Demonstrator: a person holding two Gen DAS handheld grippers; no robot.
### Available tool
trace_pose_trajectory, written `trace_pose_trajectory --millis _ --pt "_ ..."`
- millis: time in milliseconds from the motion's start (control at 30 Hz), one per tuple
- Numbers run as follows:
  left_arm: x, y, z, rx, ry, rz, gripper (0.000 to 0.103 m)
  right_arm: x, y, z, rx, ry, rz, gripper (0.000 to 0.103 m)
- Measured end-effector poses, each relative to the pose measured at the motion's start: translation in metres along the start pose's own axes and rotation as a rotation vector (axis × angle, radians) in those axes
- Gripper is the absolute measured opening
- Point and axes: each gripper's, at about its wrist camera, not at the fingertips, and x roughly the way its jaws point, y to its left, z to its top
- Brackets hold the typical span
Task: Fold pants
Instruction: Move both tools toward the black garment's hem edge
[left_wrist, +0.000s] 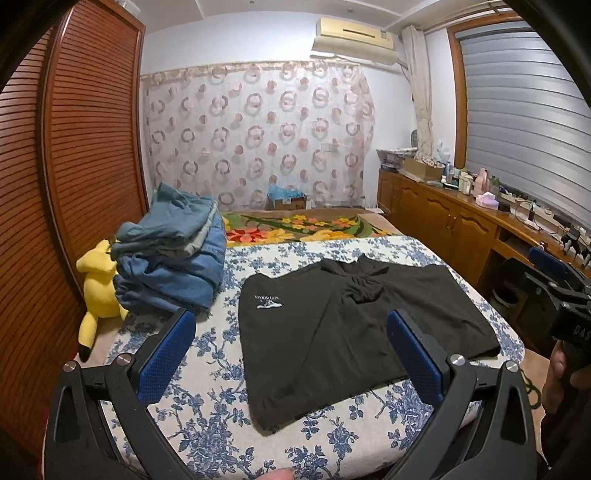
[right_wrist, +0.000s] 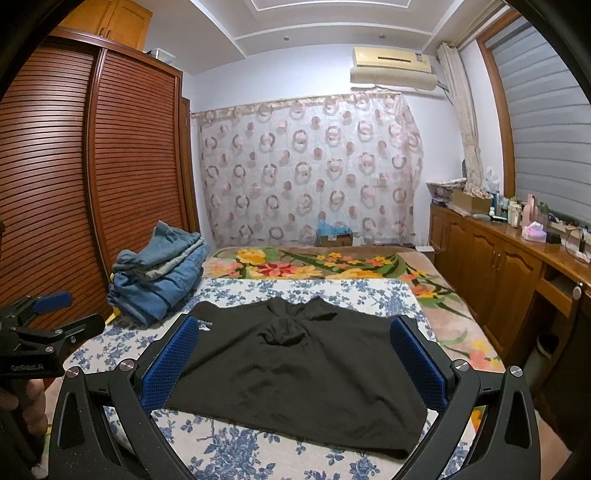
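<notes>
While both tools gape empty, left tool (left_wrist: 291, 347), right tool (right_wrist: 295, 354), black pants (right_wrist: 295, 369) flat, white logo (left_wrist: 267, 301) unreadable

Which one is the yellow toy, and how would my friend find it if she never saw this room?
Start at the big brown slatted wardrobe on the left side of the bed. Next to it sits a pile of blue jeans, and the yellow plush toy is squeezed between that pile and the wardrobe. It is the only bright yellow thing there, with a black-tipped part pointing down.
</notes>
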Motion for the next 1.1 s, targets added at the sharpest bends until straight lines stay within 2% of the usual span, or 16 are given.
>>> trace_pose_trajectory --millis 433,700,1000,1100 --pt "0.048 0.002 -0.017 0.048 0.076 -0.022 0.103 0.028 -0.022 -0.001 0.014 0.084 -0.025 0.102" --pt "0.071 -0.006 -0.016 0.087 0.121 -0.075 0.103 0.036 -0.04 0.009 0.007 0.135 -0.073 0.098" --pt "0.094 -0.028 -0.015 0.135 0.171 -0.138 0.103 0.054 -0.058 0.017 0.013 0.219 -0.078 0.086" --pt "0.101 -0.038 -0.015 0.167 0.18 -0.144 0.103 0.067 -0.067 0.024 0.033 0.255 -0.056 0.075"
